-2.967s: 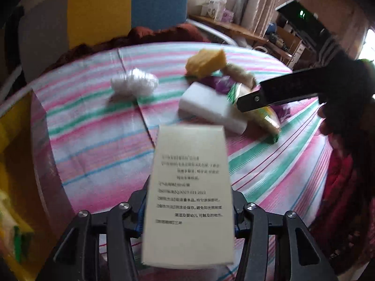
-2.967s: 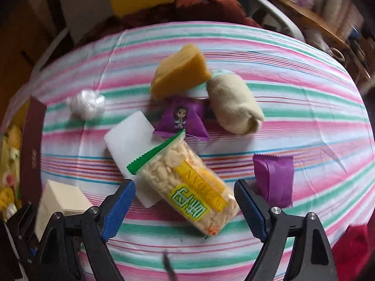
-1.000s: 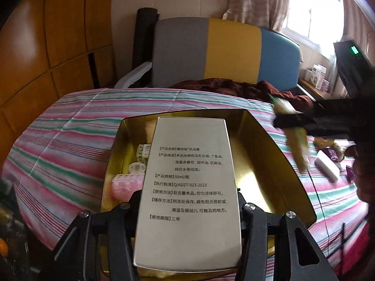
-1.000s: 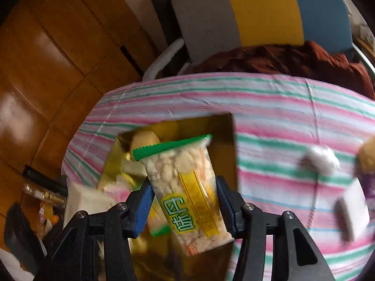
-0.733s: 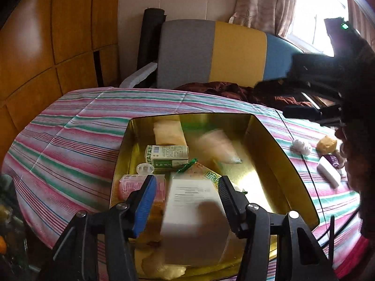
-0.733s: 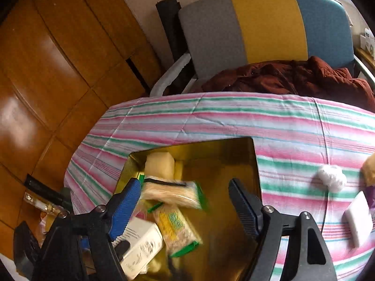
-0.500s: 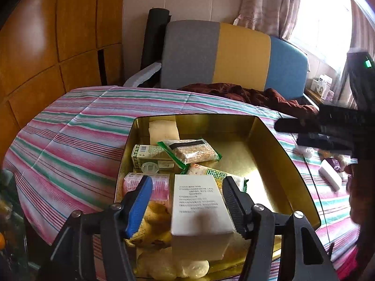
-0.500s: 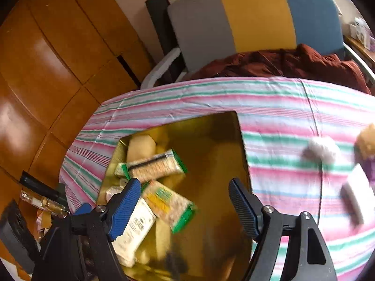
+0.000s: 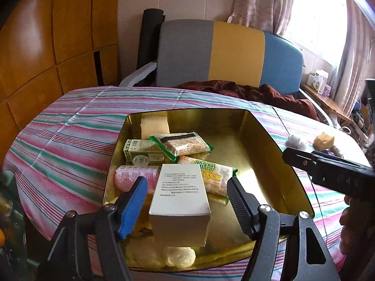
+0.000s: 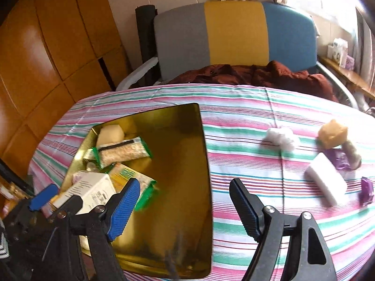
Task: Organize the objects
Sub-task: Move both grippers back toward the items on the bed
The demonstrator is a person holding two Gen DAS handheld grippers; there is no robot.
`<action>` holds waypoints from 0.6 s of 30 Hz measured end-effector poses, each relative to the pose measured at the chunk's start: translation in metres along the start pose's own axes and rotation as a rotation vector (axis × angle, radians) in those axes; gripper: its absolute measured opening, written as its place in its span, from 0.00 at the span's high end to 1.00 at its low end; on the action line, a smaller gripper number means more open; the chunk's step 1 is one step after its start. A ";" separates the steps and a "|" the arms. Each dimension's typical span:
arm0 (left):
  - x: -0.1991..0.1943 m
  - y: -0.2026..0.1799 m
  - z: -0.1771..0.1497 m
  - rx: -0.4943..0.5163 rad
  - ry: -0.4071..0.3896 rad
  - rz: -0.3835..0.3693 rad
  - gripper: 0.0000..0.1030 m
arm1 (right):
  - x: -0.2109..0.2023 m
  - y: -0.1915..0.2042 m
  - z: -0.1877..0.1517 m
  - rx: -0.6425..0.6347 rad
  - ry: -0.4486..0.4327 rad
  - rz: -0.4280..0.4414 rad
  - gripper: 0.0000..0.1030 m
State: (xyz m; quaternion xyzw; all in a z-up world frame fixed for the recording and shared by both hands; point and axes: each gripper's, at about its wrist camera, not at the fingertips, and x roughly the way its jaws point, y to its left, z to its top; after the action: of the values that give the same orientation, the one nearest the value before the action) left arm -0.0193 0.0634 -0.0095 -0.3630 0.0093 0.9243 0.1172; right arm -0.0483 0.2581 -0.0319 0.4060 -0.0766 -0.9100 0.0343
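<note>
A gold tin tray sits on the striped tablecloth and holds several items. A white printed box lies in it, between the fingers of my open left gripper, which is not touching it. A yellow snack bag and a green-edged cracker pack lie beside it. My right gripper is open and empty above the tray's right edge. Loose on the cloth to the right are a white block, a yellow sponge, a white plastic ball and purple packets.
A grey, yellow and blue chair with a dark red garment stands behind the table. Wooden panelling lines the left wall. The right gripper's body reaches in from the right in the left wrist view.
Both grippers carried their items to the tray and let go: the white box and the yellow snack bag now lie in the tray. The right gripper has swung to the right.
</note>
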 end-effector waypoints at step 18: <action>-0.005 -0.021 0.000 0.055 -0.010 -0.010 0.30 | -0.007 -0.034 -0.008 0.028 -0.006 -0.067 0.21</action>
State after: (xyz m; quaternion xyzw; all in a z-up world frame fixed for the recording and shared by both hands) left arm -0.0107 0.0822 -0.0047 -0.3553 0.0322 0.9248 0.1319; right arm -0.0378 0.2912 -0.0374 0.4060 -0.0756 -0.9107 -0.0020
